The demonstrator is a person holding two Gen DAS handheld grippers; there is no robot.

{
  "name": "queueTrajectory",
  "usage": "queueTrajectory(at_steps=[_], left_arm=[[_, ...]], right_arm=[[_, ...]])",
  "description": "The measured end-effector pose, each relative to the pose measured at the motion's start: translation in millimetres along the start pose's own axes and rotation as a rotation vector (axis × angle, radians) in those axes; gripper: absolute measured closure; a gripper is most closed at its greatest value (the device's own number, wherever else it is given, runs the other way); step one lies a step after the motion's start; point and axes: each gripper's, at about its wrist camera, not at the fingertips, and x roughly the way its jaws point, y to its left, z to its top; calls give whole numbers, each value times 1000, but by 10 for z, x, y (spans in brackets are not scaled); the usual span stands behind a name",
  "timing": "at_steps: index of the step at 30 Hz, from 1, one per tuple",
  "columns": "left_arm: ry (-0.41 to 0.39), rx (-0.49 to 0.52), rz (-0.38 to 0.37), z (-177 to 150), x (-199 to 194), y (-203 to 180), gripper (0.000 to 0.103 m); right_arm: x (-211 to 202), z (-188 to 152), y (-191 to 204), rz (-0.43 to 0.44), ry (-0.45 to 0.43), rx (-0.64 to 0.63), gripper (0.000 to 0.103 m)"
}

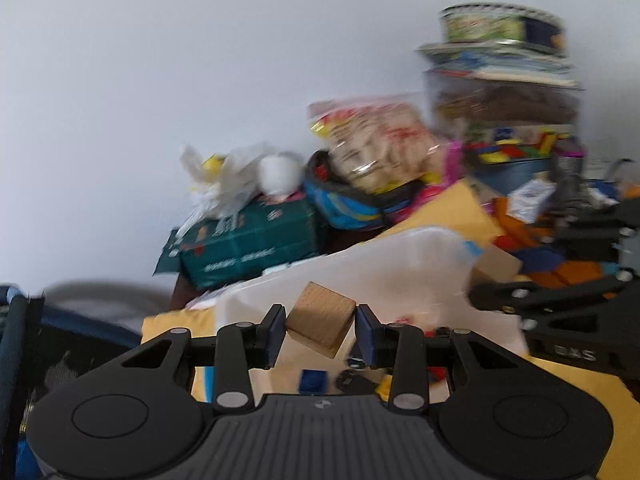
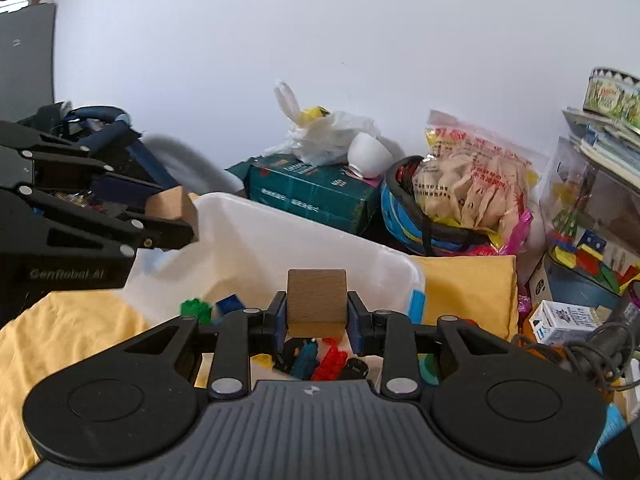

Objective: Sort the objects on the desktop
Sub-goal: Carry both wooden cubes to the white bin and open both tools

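White bin (image 2: 256, 240) on yellow cloth below and ahead of both jaws. Right gripper (image 2: 317, 312) jaws clamped square on wooden cube (image 2: 317, 300); left gripper (image 1: 321, 330) jaws pinching tilted wooden block (image 1: 322, 322) by corners. Risk: corner grip slipping, block dropping outside bin.
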Motion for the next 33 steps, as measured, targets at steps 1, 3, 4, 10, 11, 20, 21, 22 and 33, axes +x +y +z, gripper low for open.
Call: queueTrajectory(at_steps=[1, 3, 4, 10, 11, 20, 21, 22, 33], left_arm=[[19, -6, 11, 4, 114, 23, 62], [62, -12, 22, -29, 327, 42, 62], [91, -23, 19, -58, 443, 48, 62], [237, -113, 30, -241, 776, 94, 60], [226, -105, 33, -245, 734, 85, 57], [86, -102, 55, -204, 30, 79, 41], [68, -105, 44, -228, -93, 70, 41], [56, -108, 34, -275, -216, 59, 41], [264, -112, -84, -1684, -819, -183, 33]], right_arm=[[58, 11, -20, 0, 17, 15, 70], [183, 6, -36, -8, 47, 46, 70], [249, -5, -30, -15, 65, 56, 70], [662, -39, 71, -62, 157, 52, 64], [678, -36, 89, -59, 163, 49, 64], [296, 67, 130, -54, 81, 62, 55], [229, 88, 145, -41, 63, 65, 54], [142, 94, 161, -23, 42, 62, 51], [-414, -804, 560, 176, 134, -96, 49]])
